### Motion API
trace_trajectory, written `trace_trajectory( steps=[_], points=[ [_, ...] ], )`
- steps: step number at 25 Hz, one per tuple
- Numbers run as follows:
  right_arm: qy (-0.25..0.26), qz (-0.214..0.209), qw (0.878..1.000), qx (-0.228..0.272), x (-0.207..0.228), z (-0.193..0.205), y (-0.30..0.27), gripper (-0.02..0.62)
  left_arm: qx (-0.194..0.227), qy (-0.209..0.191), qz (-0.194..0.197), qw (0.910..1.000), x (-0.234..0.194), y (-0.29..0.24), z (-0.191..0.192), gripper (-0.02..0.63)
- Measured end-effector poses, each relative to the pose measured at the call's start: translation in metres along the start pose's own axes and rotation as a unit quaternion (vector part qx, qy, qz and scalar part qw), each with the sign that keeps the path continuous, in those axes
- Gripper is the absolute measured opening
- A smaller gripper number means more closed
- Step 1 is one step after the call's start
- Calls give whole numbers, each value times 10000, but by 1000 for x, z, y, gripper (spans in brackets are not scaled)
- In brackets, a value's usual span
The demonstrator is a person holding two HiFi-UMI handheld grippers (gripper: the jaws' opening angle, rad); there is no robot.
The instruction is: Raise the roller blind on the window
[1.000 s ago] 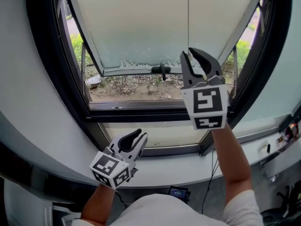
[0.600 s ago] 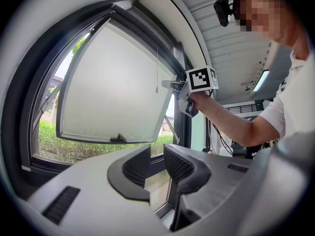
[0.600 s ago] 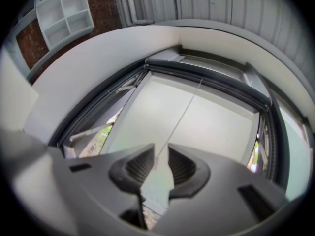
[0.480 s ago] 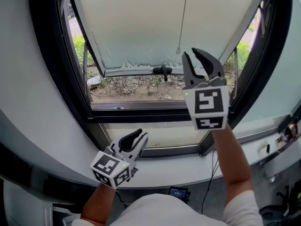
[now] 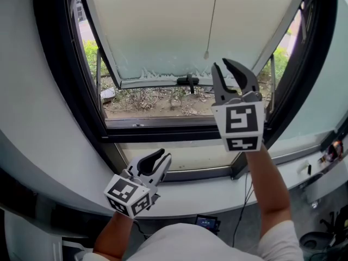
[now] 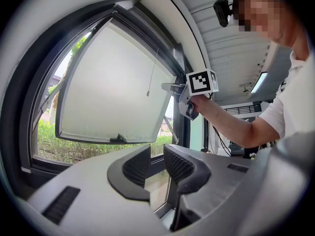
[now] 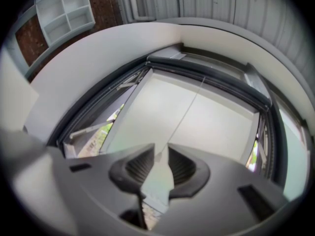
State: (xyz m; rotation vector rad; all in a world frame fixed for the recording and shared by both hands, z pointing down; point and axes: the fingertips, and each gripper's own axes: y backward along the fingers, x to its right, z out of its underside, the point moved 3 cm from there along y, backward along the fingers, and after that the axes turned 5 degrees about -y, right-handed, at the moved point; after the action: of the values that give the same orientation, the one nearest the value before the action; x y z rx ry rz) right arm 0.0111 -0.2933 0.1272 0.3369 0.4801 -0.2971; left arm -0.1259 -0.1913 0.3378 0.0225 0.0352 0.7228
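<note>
Nearest you, your left gripper (image 5: pixel 162 157) sits low above the white sill (image 5: pixel 217 192) and points level toward the window. Its fingers (image 6: pixel 133 168) are released, with a clear gap and nothing between them. Higher and to the right, your right gripper (image 5: pixel 223 64) is raised on an outstretched arm (image 5: pixel 266 184) in front of the window, and its fingers (image 7: pixel 184 166) are released too. The thin pull cord (image 5: pixel 213 15) hangs down the front of the blind. In the head view its small end weight (image 5: pixel 206 54) dangles free just above and left of the right gripper's fingertips. In the right gripper view the cord's end lines up with the gap between the fingers, but neither finger closes on it. Beyond, the pale roller blind (image 5: pixel 163 26) is down. It covers the pane of the black-framed sash (image 5: pixel 157 82), which swings outward at the bottom, as far as the lower rail, where a dark handle (image 5: pixel 187 81) sits. Under the sash lie bare ground (image 5: pixel 157 105) and green shrubs (image 5: pixel 89 53) outside.
</note>
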Motion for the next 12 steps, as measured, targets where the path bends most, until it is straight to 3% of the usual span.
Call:
trace_trajectory(
  steps=[12],
  points=[
    [-148,8,9998,-160,-16,23,30,75,-17,108,132,9999,-3,10,6,98]
  ],
)
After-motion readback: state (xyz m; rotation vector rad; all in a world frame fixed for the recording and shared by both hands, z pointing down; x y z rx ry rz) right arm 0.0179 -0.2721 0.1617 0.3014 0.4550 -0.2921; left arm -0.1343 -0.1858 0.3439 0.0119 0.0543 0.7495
